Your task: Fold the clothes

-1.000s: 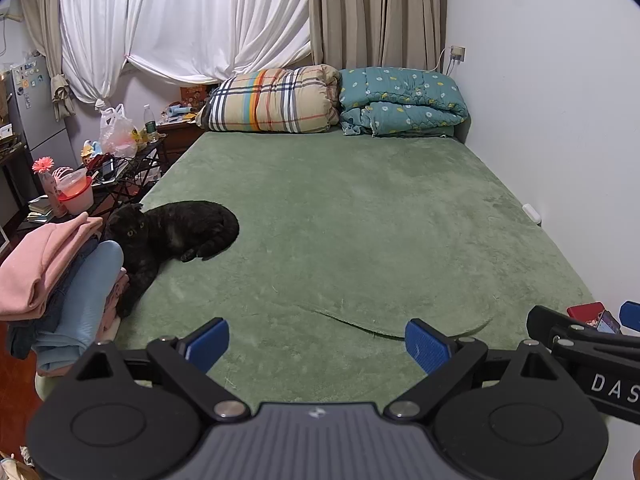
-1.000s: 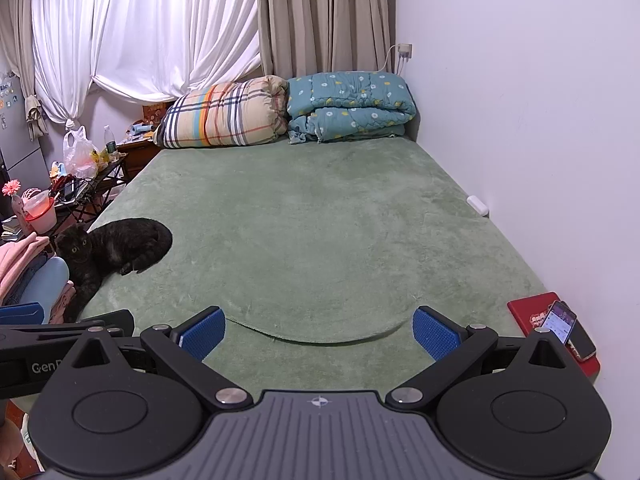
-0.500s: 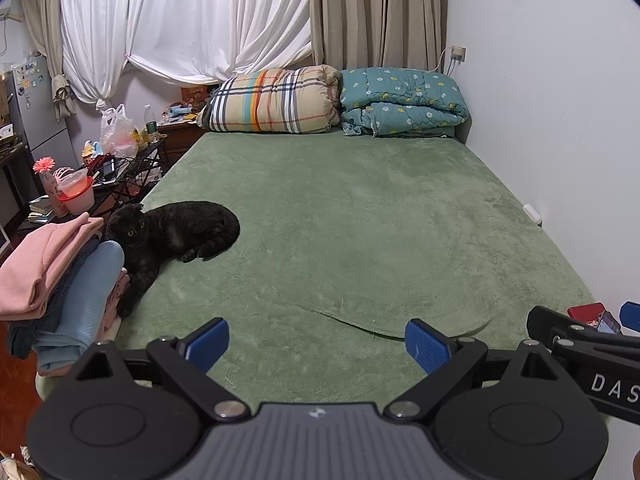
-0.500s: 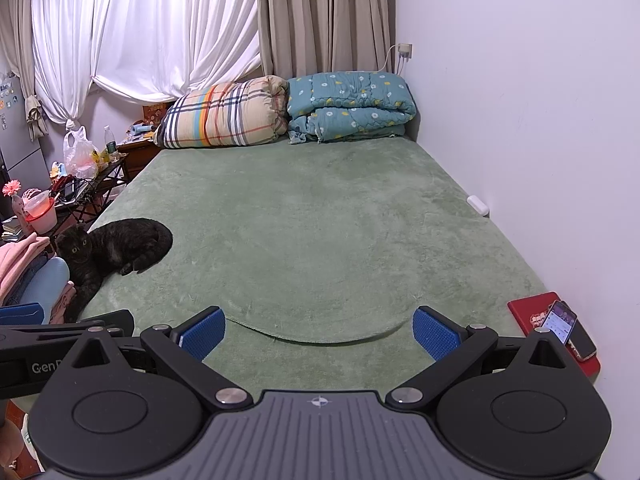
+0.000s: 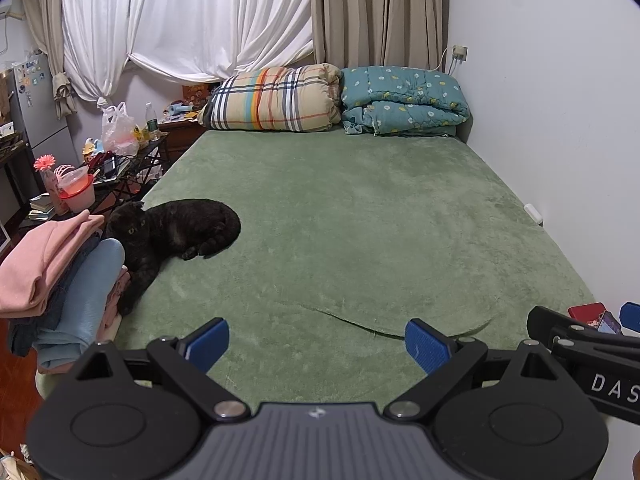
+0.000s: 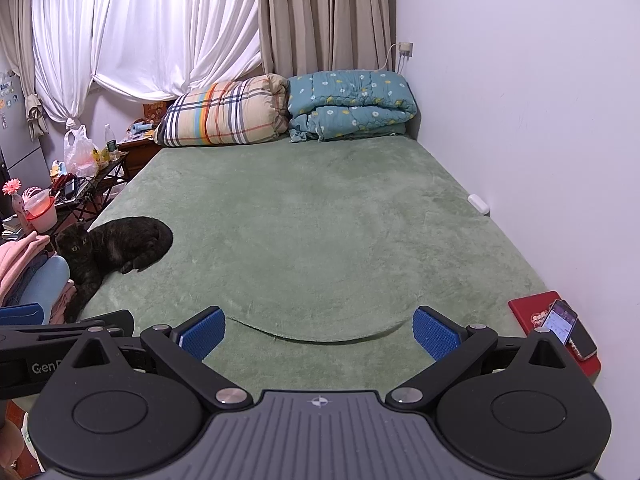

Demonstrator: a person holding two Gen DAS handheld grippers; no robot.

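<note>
Jaws spread and empty on our left gripper (image 5: 316,342) and right gripper (image 6: 318,330), we are risking startling the cat (image 5: 176,236) pressed against the clothes stack (image 5: 60,276) beside the bed's (image 5: 360,220) left edge.

One black cat (image 5: 176,228), two folded quilts (image 5: 276,98), one stack of folded clothes (image 5: 52,276), one phone (image 6: 566,326), one red box (image 6: 532,312)

Bed (image 5: 360,208), green plush cover, right edge against plain white wall (image 5: 560,120); white sheer drapes (image 5: 168,20) and beige curtains (image 5: 380,12) behind the head edge; wall socket (image 5: 459,53) at far right corner; cluttered side table (image 5: 132,168) off left edge; reddish wood floor (image 5: 16,380)
</note>
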